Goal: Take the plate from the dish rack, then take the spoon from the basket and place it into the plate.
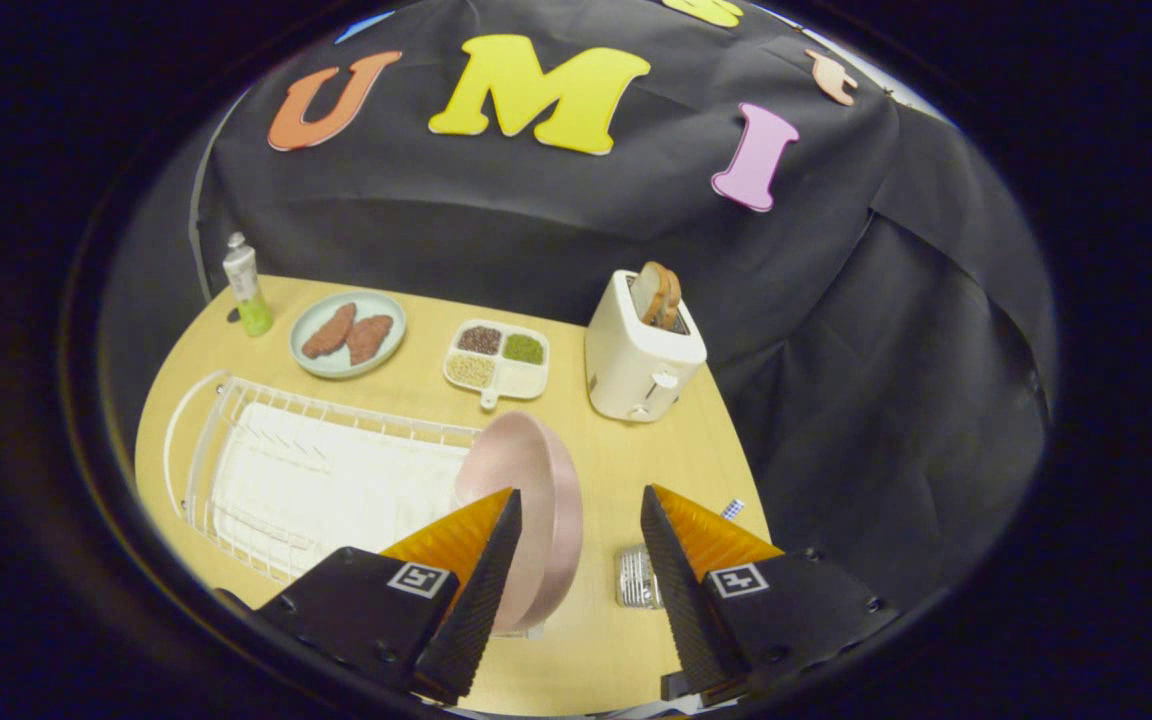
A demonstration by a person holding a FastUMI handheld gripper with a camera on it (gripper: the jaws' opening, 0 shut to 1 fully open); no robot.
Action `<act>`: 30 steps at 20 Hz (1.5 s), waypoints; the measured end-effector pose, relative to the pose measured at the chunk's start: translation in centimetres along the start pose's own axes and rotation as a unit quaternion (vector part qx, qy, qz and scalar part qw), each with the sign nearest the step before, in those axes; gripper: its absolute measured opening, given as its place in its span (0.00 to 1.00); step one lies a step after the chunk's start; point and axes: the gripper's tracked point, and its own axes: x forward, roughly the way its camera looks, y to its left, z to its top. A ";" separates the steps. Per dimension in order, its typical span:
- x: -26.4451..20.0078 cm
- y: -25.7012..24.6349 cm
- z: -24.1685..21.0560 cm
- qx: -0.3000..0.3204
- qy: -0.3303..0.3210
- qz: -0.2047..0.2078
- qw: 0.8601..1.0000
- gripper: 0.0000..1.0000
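The gripper (581, 510) has its two fingers spread wide apart, and nothing is pressed between them. Each finger has an orange back and a dark ribbed pad, and each black mount carries a small square black-and-white marker (a code pattern, not readable writing).

The pink plate (526, 520) stands on its edge just ahead of the left finger (481, 560), at the near end of the dish rack (236, 470). The left finger covers part of the plate, so I cannot tell if they touch. The right finger (676, 570) is apart from the plate, with bare table (616, 460) between them.

Just beside the right finger, low on the table, a small silver ribbed object (636, 578) is partly hidden; I cannot tell what it is. A little beyond it lies a tiny checkered tag (732, 508) near the table edge.

The rack is white wire with a white tray under it, and it extends away to the left of the plate.

Farther away, near the wall, stands a white toaster (641, 365) with bread (658, 293) upright in its slot. To its left there is a white divided dish (496, 362) with three kinds of grains, then a pale green dish (347, 333) with two brown pieces of food, then a bottle (247, 287) with green liquid. Its label is too small to read.
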 end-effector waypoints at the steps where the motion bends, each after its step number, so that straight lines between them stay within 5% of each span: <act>1: 0.1 0.0 0.1 -0.009 0.010 -0.013 1.000 0.78; 4: 1.1 -0.6 0.4 -0.045 0.036 -0.053 0.997 0.73; 10: 1.7 0.2 -0.2 -0.034 0.131 -0.076 0.988 0.30; 13: 1.7 0.6 -0.1 -0.031 0.144 -0.088 0.985 0.19; 17: 0.8 1.4 -0.1 -0.041 0.129 -0.114 0.984 0.11; 30: -2.0 1.7 0.4 -0.020 0.056 -0.213 0.975 0.09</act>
